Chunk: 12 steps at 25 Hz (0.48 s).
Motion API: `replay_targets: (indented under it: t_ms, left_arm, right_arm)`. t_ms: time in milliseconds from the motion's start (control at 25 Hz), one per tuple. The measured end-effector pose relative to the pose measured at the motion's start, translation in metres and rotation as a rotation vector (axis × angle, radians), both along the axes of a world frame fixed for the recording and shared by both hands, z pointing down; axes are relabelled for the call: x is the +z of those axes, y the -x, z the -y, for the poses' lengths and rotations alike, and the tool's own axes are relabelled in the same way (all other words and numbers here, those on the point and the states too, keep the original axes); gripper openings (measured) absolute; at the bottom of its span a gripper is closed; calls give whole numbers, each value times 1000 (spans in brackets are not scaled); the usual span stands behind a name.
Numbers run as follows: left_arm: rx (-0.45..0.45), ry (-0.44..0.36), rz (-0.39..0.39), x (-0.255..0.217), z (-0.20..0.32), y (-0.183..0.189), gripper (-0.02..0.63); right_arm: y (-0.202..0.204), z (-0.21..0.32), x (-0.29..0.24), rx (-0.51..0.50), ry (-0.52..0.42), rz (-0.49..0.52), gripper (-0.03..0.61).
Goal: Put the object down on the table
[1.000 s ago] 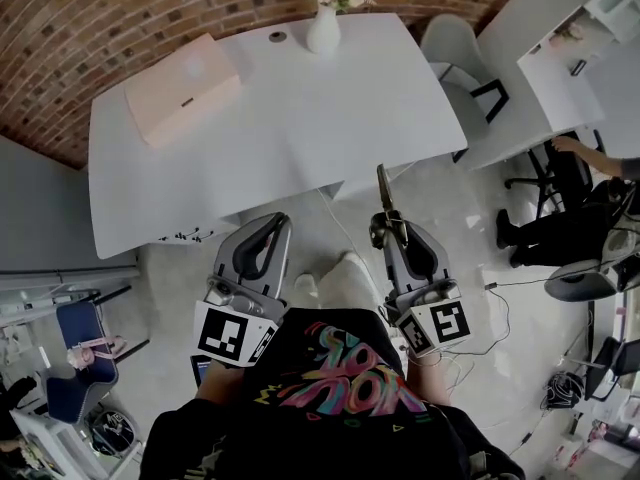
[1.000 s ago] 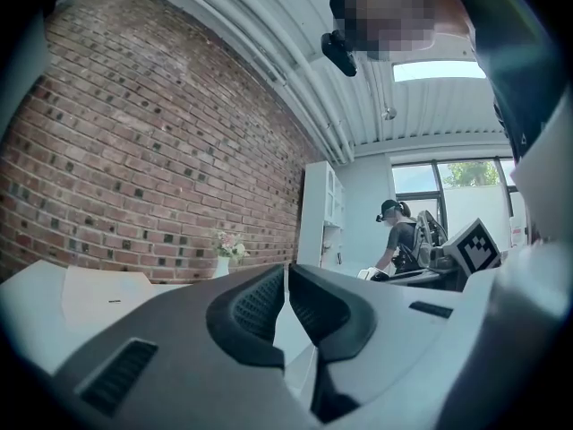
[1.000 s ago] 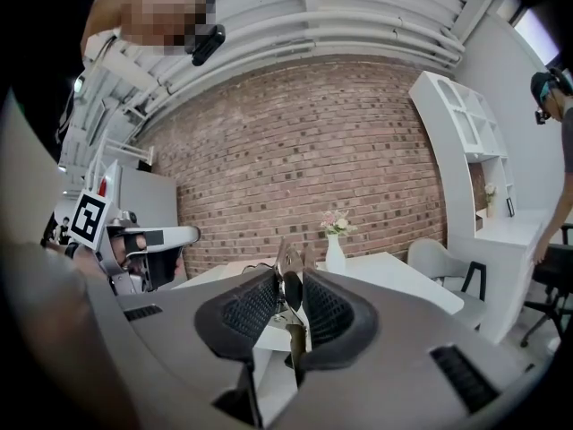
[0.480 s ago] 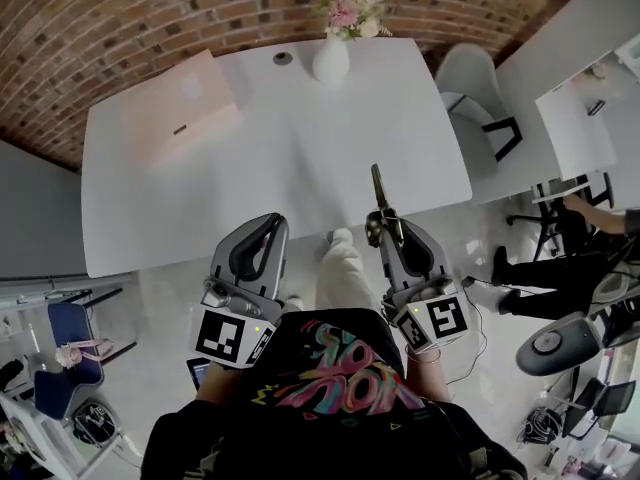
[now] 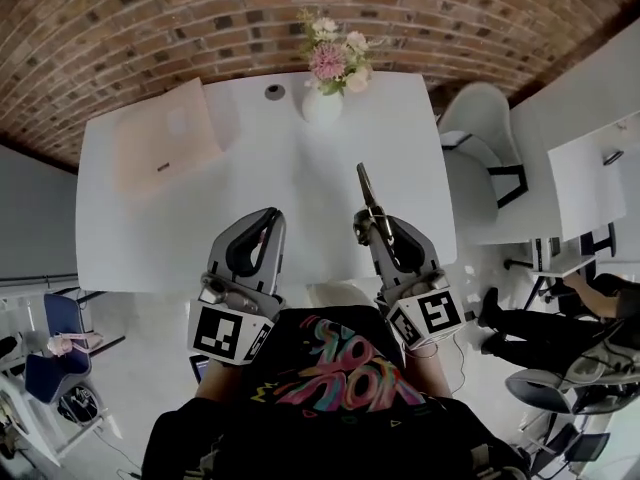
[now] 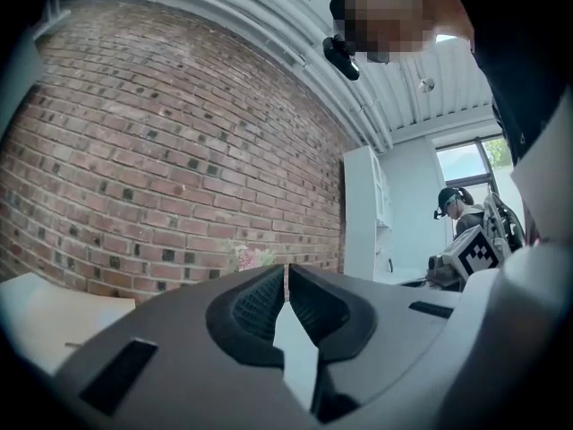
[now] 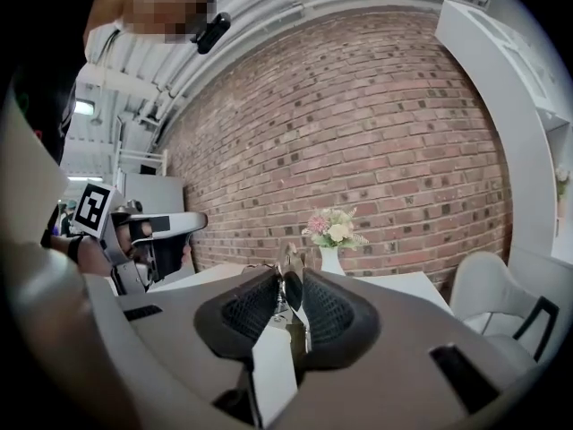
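Note:
My right gripper (image 5: 369,224) is shut on a slender metal tool (image 5: 364,190), like small pliers, which sticks out forward past the jaws over the near part of the white table (image 5: 300,168). In the right gripper view the tool (image 7: 289,265) stands pinched between the dark pads (image 7: 324,310), its tip pointing at the vase. My left gripper (image 5: 266,216) is over the table's near edge, level with the right one. Its jaws meet at the tips with nothing between them, as the left gripper view (image 6: 286,272) also shows.
A white vase of flowers (image 5: 322,103) stands at the table's far middle, a pale pink box (image 5: 165,138) at the far left, a small round fitting (image 5: 274,92) beside the vase. A white chair (image 5: 480,128) is at the right end. A brick wall lies behind. A person (image 5: 560,318) sits at the right.
Both grippers have come forward together from over the floor to over the table's near edge. The right one still grips the tool. The table now sits closer in view.

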<state>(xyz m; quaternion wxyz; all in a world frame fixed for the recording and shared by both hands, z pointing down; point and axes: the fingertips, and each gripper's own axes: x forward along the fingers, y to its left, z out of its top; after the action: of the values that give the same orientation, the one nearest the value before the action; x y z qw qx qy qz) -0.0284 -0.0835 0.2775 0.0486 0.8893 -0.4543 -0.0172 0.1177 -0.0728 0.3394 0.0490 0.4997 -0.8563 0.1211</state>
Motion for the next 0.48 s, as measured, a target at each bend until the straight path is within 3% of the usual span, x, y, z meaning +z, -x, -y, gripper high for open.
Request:
replay_targets:
  t_ms: [280, 480]
  left_arm:
    - [-99, -9, 5, -3, 53, -36, 35]
    - [-143, 16, 19, 0, 71, -42, 35]
  right_arm:
    - [-41, 71, -5, -94, -15, 5, 103]
    - [-43, 97, -4, -160, 0, 13, 103]
